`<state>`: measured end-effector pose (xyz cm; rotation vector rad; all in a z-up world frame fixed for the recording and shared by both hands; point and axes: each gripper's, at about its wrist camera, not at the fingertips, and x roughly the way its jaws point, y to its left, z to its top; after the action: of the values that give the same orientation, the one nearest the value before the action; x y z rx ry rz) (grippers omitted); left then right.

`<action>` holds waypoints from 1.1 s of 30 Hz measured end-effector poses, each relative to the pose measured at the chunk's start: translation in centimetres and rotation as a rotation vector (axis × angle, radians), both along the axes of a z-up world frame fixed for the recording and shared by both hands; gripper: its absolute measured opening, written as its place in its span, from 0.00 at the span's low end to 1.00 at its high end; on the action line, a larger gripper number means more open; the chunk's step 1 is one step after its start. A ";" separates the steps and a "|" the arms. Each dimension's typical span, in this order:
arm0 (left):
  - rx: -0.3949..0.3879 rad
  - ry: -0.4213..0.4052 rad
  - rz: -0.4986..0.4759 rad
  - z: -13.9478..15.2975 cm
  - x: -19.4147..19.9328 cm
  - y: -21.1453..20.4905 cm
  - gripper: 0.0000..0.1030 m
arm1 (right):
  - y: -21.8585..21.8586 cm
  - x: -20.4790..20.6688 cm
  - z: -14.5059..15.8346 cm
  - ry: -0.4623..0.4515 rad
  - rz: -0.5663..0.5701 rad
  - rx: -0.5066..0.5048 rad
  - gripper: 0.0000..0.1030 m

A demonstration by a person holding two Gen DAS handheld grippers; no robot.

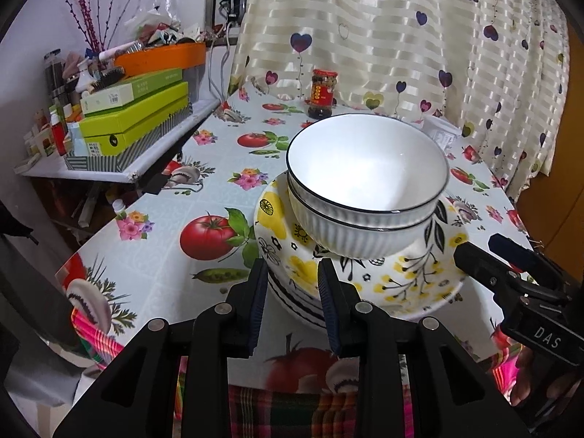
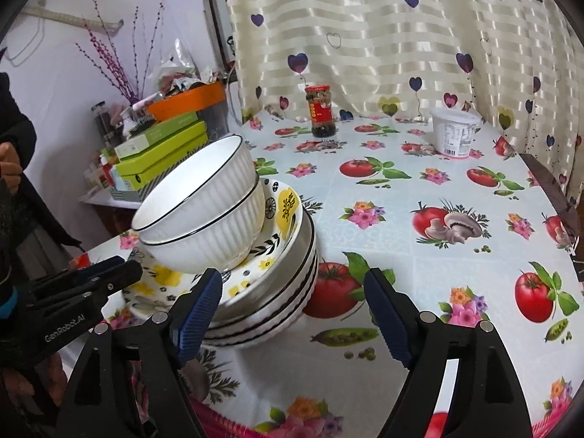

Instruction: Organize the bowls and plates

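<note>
Two nested white ribbed bowls (image 1: pixel 368 182) with dark rims stand on a stack of plates; the top plate (image 1: pixel 408 277) has yellow flowers, the lower ones (image 2: pixel 277 314) have black stripes. The stack stands near the table's front edge. My left gripper (image 1: pixel 292 284) is open, its fingers on either side of the stack's near left rim, holding nothing. My right gripper (image 2: pixel 294 292) is open wide and empty, just right of the stack; it also shows in the left wrist view (image 1: pixel 485 255) at the stack's right rim. The left gripper shows in the right wrist view (image 2: pixel 109 273).
The table (image 2: pixel 401 248) has a tomato-print cloth. A sauce jar (image 2: pixel 322 111) and a white tub (image 2: pixel 454 131) stand at the back by the curtain. A shelf with green boxes (image 1: pixel 135 120) and an orange basket is at left.
</note>
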<state>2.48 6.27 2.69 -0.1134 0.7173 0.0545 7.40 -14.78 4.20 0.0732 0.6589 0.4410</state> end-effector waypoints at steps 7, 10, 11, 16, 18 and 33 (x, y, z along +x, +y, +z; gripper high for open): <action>-0.015 -0.043 -0.007 0.5 -2.3 -0.6 0.30 | -0.3 -2.3 0.1 -0.008 0.005 -0.004 0.79; -0.012 -0.044 -0.010 0.1 -3.3 -1.0 0.34 | -0.5 -3.3 -0.2 -0.006 0.008 -0.005 0.79; -0.005 -0.034 -0.016 -0.1 -3.5 -1.2 0.41 | -0.4 -3.7 -0.3 -0.010 0.010 -0.014 0.80; -0.006 0.037 -0.032 -2.4 -4.2 -2.0 0.47 | -0.6 -5.0 -1.0 -0.007 -0.002 -0.025 0.81; 0.004 0.053 -0.041 -3.2 -4.5 -2.6 0.47 | -0.6 -5.3 -1.4 -0.002 -0.007 -0.030 0.81; 0.060 0.106 -0.024 -5.5 -5.0 -4.3 0.47 | -0.1 -6.9 -3.0 0.029 -0.037 -0.109 0.81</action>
<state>-2.54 1.98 -2.83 -0.0451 0.8221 0.0596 0.47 -14.83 1.17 -0.0119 0.7079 0.3685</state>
